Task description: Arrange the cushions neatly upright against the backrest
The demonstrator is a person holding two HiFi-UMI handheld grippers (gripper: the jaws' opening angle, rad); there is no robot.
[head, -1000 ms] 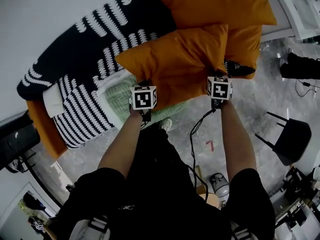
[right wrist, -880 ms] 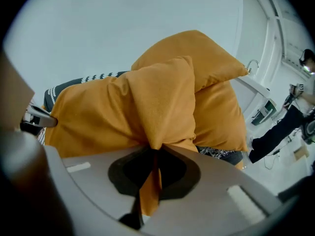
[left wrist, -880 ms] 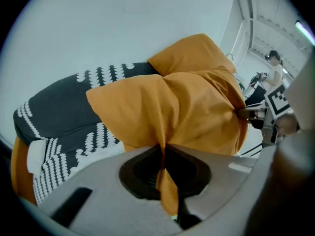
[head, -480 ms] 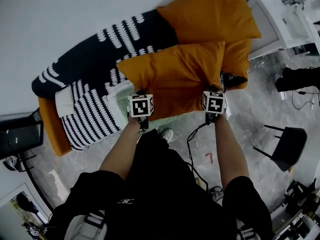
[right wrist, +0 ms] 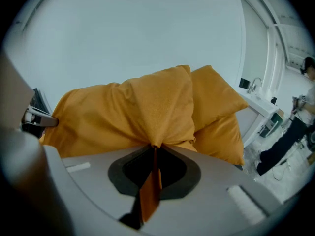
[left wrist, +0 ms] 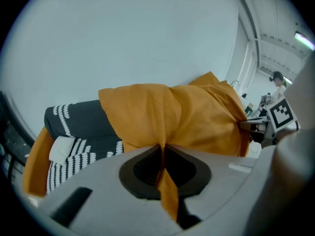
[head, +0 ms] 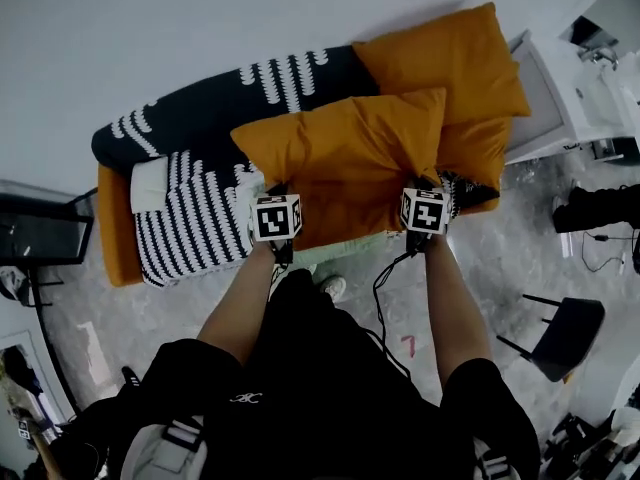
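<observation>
I hold a large orange cushion (head: 345, 158) in the air over the sofa seat, gripped by its near edge. My left gripper (head: 275, 192) is shut on the cushion's left corner (left wrist: 172, 117), with orange fabric pinched between its jaws. At the right corner (right wrist: 133, 112), my right gripper (head: 420, 184) is shut too, fabric hanging down through the jaws. Two more orange cushions sit at the sofa's right end: one (head: 445, 63) leans on the backrest, the other (head: 478, 148) lies lower. A black cushion with white marks (head: 250, 93) rests against the backrest at the left.
A black-and-white striped cushion (head: 190, 218) and a small white one (head: 150, 183) lie on the seat's left part. The orange sofa arm (head: 112, 228) is at the far left. A white cabinet (head: 560, 88) stands right of the sofa; a black chair (head: 560, 328) is on the floor.
Both grippers have risen together, lifting the orange cushion higher off the seat. Its far edge now stands in front of the backrest.
</observation>
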